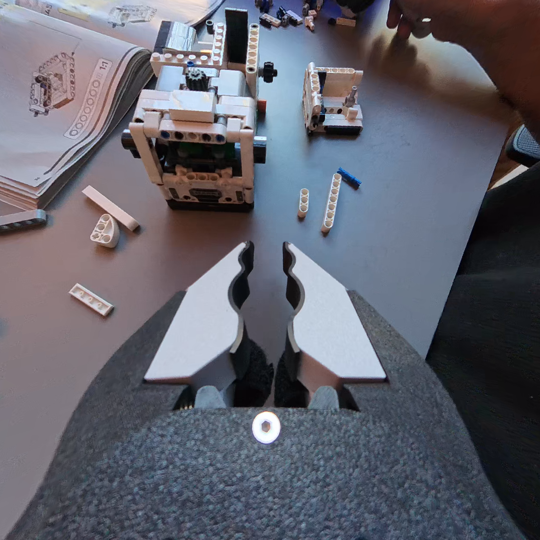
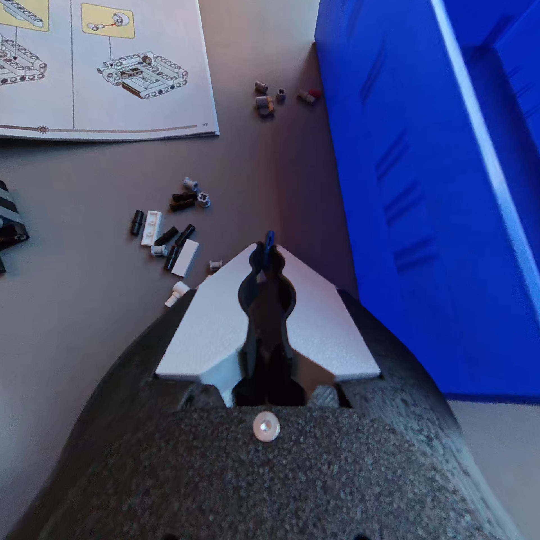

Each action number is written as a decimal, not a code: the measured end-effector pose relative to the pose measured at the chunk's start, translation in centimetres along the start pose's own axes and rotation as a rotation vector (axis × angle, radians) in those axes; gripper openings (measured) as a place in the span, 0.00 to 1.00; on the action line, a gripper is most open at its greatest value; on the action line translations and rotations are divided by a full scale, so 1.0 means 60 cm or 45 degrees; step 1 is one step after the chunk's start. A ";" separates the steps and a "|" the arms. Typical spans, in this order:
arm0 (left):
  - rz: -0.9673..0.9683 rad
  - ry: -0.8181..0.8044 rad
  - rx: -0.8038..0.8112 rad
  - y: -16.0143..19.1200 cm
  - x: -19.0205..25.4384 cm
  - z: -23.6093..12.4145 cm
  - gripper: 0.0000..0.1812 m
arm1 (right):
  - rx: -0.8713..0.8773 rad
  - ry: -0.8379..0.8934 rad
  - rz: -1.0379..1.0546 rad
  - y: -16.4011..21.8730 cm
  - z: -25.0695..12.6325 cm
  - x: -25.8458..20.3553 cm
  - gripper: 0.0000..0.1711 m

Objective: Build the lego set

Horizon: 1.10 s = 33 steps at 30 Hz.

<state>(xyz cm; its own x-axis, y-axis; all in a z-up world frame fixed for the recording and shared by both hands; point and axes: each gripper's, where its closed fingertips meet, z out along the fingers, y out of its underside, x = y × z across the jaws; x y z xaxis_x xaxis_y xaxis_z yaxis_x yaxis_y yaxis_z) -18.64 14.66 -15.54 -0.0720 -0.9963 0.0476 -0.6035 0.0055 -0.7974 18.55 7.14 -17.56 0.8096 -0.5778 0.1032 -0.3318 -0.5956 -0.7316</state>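
In the left wrist view a large white and black lego build stands on the dark table ahead of my left gripper, which is open and empty. A smaller white sub-build sits to its right. Loose parts lie nearby: a long white beam, a short white beam, a blue pin. In the right wrist view my right gripper is shut on a small blue pin, its tip sticking out past the fingertips, above the table.
An open instruction booklet lies at the left; it also shows in the right wrist view. A blue bin stands right of my right gripper. Small black and white parts lie left of it. A person's hand is at top right. Spacing between my two grippers at the tips: around 40 cm. The smaller white sub-build is about equally far from each gripper, around 20 cm.
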 end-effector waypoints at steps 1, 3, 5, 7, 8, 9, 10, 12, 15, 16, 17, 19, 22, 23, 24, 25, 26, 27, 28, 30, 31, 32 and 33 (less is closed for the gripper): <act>0.000 -0.004 -0.004 0.001 -0.003 0.000 0.10 | 0.008 0.010 -0.016 -0.001 0.001 0.000 0.05; -0.001 -0.004 -0.001 -0.001 -0.006 0.000 0.10 | 0.011 0.017 -0.051 -0.002 0.001 0.000 0.04; -0.004 0.003 0.011 -0.006 -0.006 0.002 0.10 | 0.004 0.020 -0.078 -0.004 -0.002 0.002 0.03; -0.005 0.008 0.008 -0.008 -0.005 0.005 0.10 | 0.089 -0.035 -0.114 -0.033 -0.036 -0.015 0.02; -0.002 0.006 0.002 -0.007 -0.005 0.006 0.10 | 0.176 -0.072 -0.153 -0.057 -0.065 -0.031 0.02; 0.000 0.005 -0.003 -0.006 -0.004 0.008 0.10 | 0.260 -0.169 -0.224 -0.079 -0.098 -0.064 0.02; 0.001 0.008 -0.008 -0.005 -0.003 0.010 0.10 | 0.324 -0.304 -0.307 -0.093 -0.135 -0.106 0.02; 0.000 0.019 -0.009 -0.006 0.001 0.014 0.10 | 0.403 -0.635 -0.511 -0.087 -0.212 -0.202 0.02; 0.004 0.035 -0.004 -0.012 0.006 0.022 0.10 | 0.259 -1.135 -0.813 0.014 -0.297 -0.321 0.02; 0.008 0.038 -0.004 -0.014 0.008 0.025 0.10 | 0.198 -1.191 -0.833 0.041 -0.302 -0.337 0.02; 0.013 0.041 -0.005 -0.015 0.009 0.028 0.10 | 0.126 -1.243 -0.834 0.068 -0.303 -0.350 0.02; 0.020 0.054 -0.006 -0.018 0.014 0.033 0.10 | -0.019 -1.286 -0.835 0.117 -0.290 -0.363 0.02; 0.028 0.067 -0.020 -0.018 0.019 0.037 0.11 | -0.087 -1.211 -0.871 0.153 -0.260 -0.366 0.02; 0.033 0.066 -0.025 -0.018 0.019 0.038 0.11 | -0.084 -1.203 -0.877 0.158 -0.256 -0.370 0.02; 0.036 0.066 -0.027 -0.018 0.020 0.038 0.11 | -0.082 -1.198 -0.876 0.160 -0.253 -0.373 0.02; 0.035 0.068 -0.028 -0.018 0.020 0.038 0.11 | -0.088 -1.197 -0.875 0.164 -0.251 -0.375 0.02; 0.032 0.071 -0.029 -0.019 0.021 0.039 0.11 | -0.095 -1.191 -0.880 0.167 -0.247 -0.376 0.02; 0.030 0.073 -0.029 -0.019 0.022 0.039 0.11 | -0.096 -1.177 -0.891 0.170 -0.243 -0.377 0.02; 0.028 0.076 -0.028 -0.019 0.022 0.040 0.11 | -0.095 -1.167 -0.901 0.172 -0.240 -0.377 0.03; 0.026 0.081 -0.033 -0.018 0.024 0.041 0.11 | -0.084 -1.175 -0.896 0.171 -0.240 -0.381 0.03; 0.028 0.082 -0.036 -0.018 0.025 0.042 0.11 | -0.081 -1.176 -0.895 0.170 -0.240 -0.381 0.03; 0.032 0.083 -0.038 -0.018 0.027 0.044 0.11 | -0.077 -1.176 -0.896 0.170 -0.240 -0.382 0.03; 0.035 0.084 -0.038 -0.019 0.028 0.045 0.11 | -0.071 -1.178 -0.894 0.170 -0.239 -0.382 0.03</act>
<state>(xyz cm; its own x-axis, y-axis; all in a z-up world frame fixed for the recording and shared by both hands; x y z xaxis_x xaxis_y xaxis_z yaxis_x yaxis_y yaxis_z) -15.94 12.76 -16.17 -0.1408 -0.9878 0.0661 -0.6241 0.0367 -0.7805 -10.33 6.29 -17.71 0.8608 0.5035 -0.0746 0.3277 -0.6604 -0.6756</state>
